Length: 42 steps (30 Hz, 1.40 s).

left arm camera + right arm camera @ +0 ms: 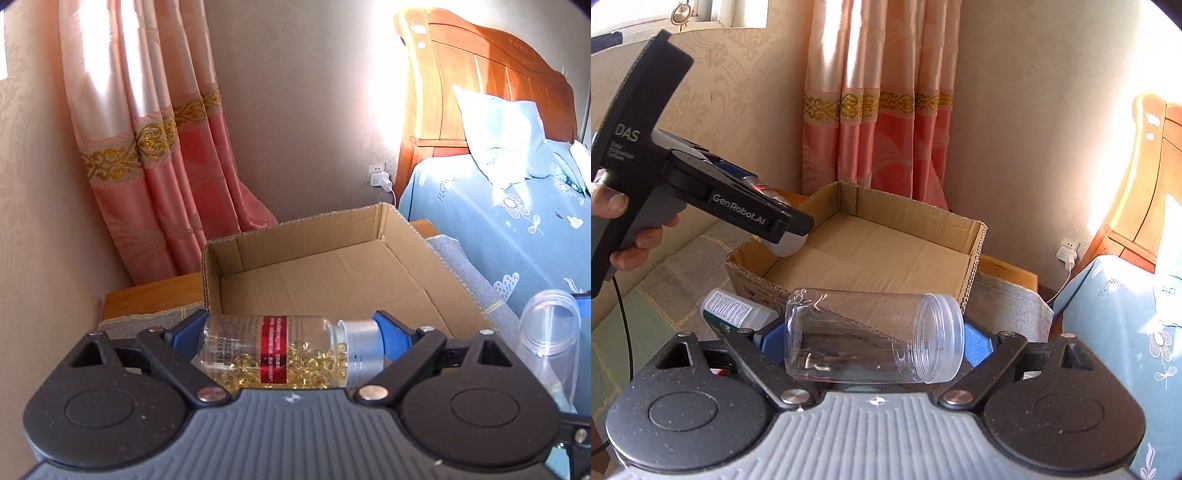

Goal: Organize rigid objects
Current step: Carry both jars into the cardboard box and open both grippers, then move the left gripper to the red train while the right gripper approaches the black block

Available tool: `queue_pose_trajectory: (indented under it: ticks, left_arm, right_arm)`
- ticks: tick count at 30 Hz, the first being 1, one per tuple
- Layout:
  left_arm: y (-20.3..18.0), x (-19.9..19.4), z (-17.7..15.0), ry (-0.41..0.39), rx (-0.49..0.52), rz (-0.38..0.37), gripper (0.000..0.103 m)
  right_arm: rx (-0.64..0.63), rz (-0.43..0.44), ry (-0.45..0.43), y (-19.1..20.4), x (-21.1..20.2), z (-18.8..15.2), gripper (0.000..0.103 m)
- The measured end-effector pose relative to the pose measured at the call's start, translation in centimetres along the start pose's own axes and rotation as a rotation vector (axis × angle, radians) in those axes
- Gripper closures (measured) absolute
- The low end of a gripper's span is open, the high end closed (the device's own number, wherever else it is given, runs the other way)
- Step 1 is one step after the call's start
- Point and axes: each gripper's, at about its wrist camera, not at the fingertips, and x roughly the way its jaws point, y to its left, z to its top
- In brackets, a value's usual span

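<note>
A low wooden tabletop [147, 295] stands in the corner of a bedroom, laid with a grey woven cloth [1008, 299] that leaves its far edge bare. On it sits a shallow, open cardboard box [325, 273] of corrugated board with raw cut rims and a flat bare floor. Behind hangs a glossy pink curtain [147, 122] banded with gold scrollwork, against pale embossed wallpaper. Beside the tabletop is a bed with a curved orange wooden headboard [491, 74], a blue flowered sheet [517, 236] and a blue pillow [506, 136], all streaked with sunlight.

The left gripper [291, 343] has its jaws spread wide and clamped end to end on a clear capsule bottle [273, 350], lying crosswise with a red label band, a silver cap and yellow softgels inside, held above the box's near rim. The right gripper [875, 339] likewise grips a clear plastic jar [871, 336] lengthwise, a smooth lidless cylinder with a threaded mouth, just short of the box's near corner. A white bottle [735, 306] with a printed label lies on the cloth against the box's near wall.
</note>
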Motion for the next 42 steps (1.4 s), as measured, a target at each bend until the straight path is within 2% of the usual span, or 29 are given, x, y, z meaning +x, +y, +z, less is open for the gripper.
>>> queue_pose_trajectory:
  ticks: [2, 7, 10, 13, 18, 24, 29, 33, 35, 37, 38, 42]
  left_arm:
    - [0.0, 1.8, 1.0, 0.011, 0.006, 0.012, 0.01]
    - [1.2, 4.6, 2.2, -0.021, -0.072, 0.043, 0.008]
    - [1.8, 4.4, 2.1, -0.022, -0.105, 0.044, 0.008]
    - [1.8, 3.1, 1.4, -0.022, -0.077, 0.049, 0.007]
    - [1.1, -0.4, -1.0, -0.033, -0.03, 0.048, 0.002]
    - [0.2, -4.8, -5.2, -0.044, -0.022, 0.057, 0.001]
    - [0.2, -6.9, -9.2, -0.017, -0.13, 0.08, 0.001]
    - [0.5, -7.9, -12.0, 0.006, -0.223, 0.068, 0.001]
    - [0.7, -8.0, -12.7, 0.017, -0.229, 0.058, 0.001]
    - [0.6, -8.2, -13.2, 0.022, -0.228, 0.092, 0.001]
    - [0.5, -8.4, -13.4, 0.019, -0.225, 0.106, 0.001]
    - [0.6, -9.0, -13.8, 0.012, -0.229, 0.092, 0.001]
  right_arm:
    - [0.001, -0.003, -0.001, -0.5, 0.5, 0.4, 0.01]
    - [0.003, -0.021, 0.005, -1.3, 1.4, 0.9, 0.01]
    - [0.016, -0.02, 0.011, -1.6, 1.9, 0.9, 0.01]
    - [0.014, -0.019, 0.02, -1.5, 2.2, 0.9, 0.01]
    - [0.016, -0.006, 0.031, -1.0, 2.7, 1.2, 0.01]
    - [0.023, 0.009, 0.05, -0.6, 4.0, 2.2, 0.01]
    - [0.039, 0.02, 0.088, -1.0, 6.7, 4.0, 0.01]
    - [0.041, 0.013, 0.133, -1.4, 9.9, 6.5, 0.01]
    - [0.047, 0.006, 0.16, -1.6, 11.4, 7.8, 0.01]
    - [0.044, -0.021, 0.151, -1.8, 12.6, 9.2, 0.009]
    - [0.042, -0.042, 0.144, -1.9, 13.2, 9.7, 0.0]
    - [0.064, -0.07, 0.157, -2.5, 14.1, 10.5, 0.0]
